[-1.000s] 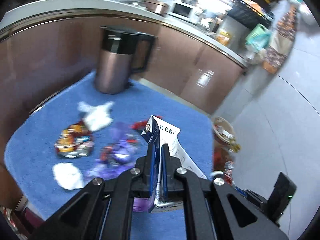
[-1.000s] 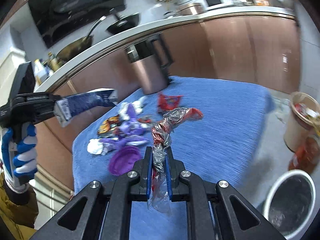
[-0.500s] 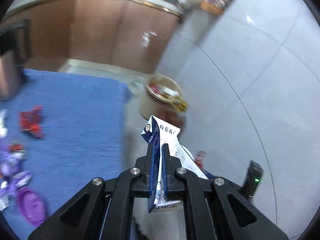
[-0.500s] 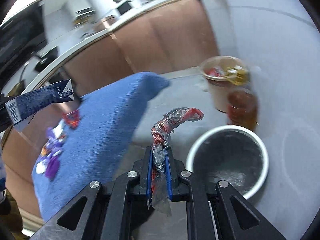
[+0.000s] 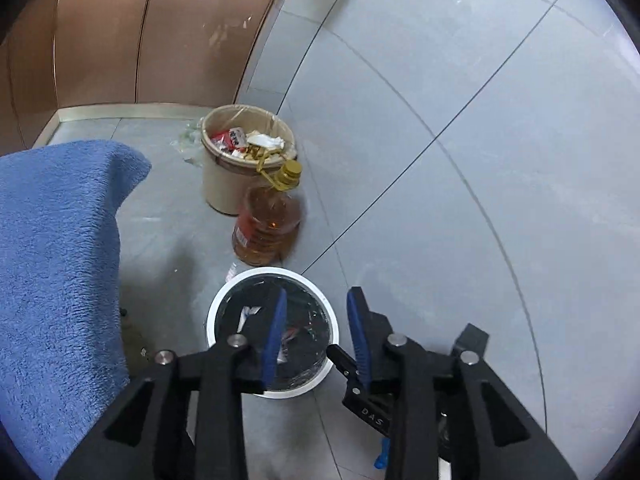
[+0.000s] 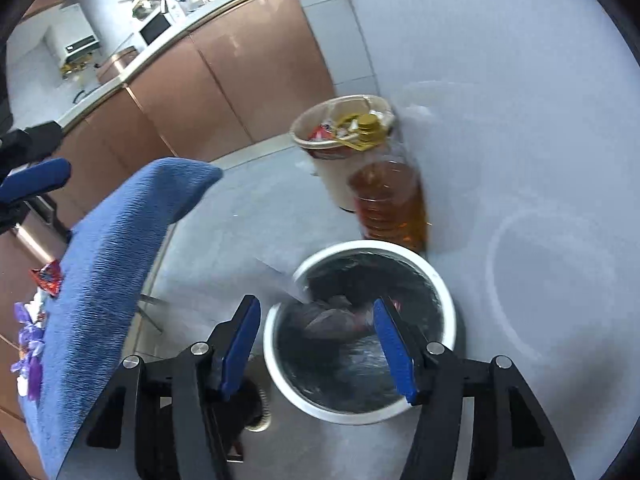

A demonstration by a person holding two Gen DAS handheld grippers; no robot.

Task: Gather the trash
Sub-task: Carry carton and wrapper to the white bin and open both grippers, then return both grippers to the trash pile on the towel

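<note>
Your left tool (image 5: 316, 332) hangs over the white-rimmed bin (image 5: 273, 332) on the floor, jaws opening, nothing between them. Your right tool (image 6: 316, 344) likewise: jaws opening, empty, above the bin (image 6: 360, 336). Trash (image 6: 336, 316) lies inside. An oil bottle (image 5: 268, 224) stands just beyond the bin. More wrappers (image 6: 30, 332) sit on the blue-covered surface (image 6: 100, 280).

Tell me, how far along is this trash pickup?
Partway. Some litter already lies in the white bin on the floor. Both the left gripper and right gripper hang over it with jaws opening and nothing between them, so this looks like the drop-off. Left to do: a red wrapper and purple scraps on the blue cloth.
</note>
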